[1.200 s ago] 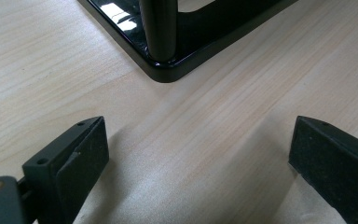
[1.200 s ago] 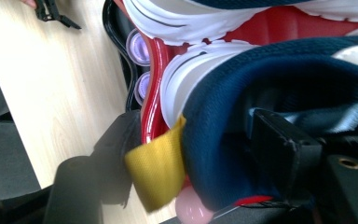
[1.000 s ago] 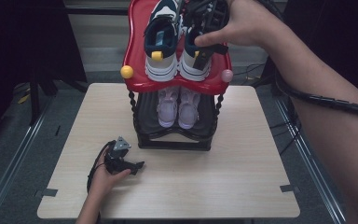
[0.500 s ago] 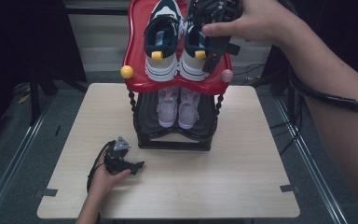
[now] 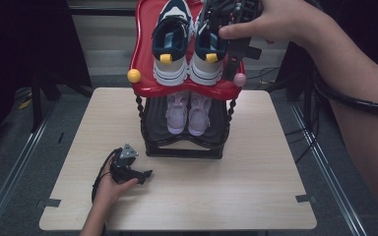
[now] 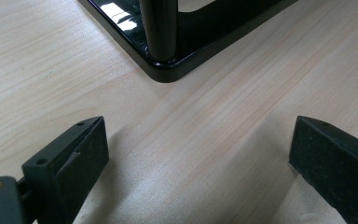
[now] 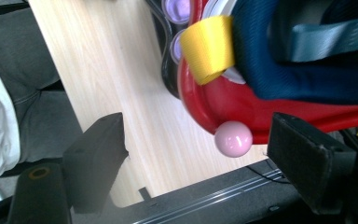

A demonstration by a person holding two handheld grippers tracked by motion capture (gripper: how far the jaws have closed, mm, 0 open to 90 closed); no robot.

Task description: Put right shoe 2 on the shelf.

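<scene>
- Right gripper (image 5: pixel 229 42): held high at the right side of the red top shelf (image 5: pixel 142 59) of a two-tier shoe rack. In the right gripper view its jaws stand wide apart with nothing between the pads; the pink ball knob (image 7: pixel 233 138) at the shelf's corner sits in the gap, untouched.
- Navy-and-white sneaker (image 5: pixel 209 49), right of the pair: stands on the top shelf, heel and yellow pull tab (image 7: pixel 210 49) facing the person. The gripper is just beside it, judged to be lined up for a grasp at the heel or collar.
- Its mate (image 5: pixel 170 46) stands alongside on the same shelf.
- Lower black tier (image 5: pixel 152 115): carries a pair of pale lilac shoes (image 5: pixel 188 109), well clear of the work.
- Left gripper (image 5: pixel 139 175): rests low on the wooden table (image 5: pixel 256 187) near the rack's front-left corner, jaws wide and empty, pointed at the black base frame (image 6: pixel 168 70). Judged parked, out of the right arm's way.
</scene>
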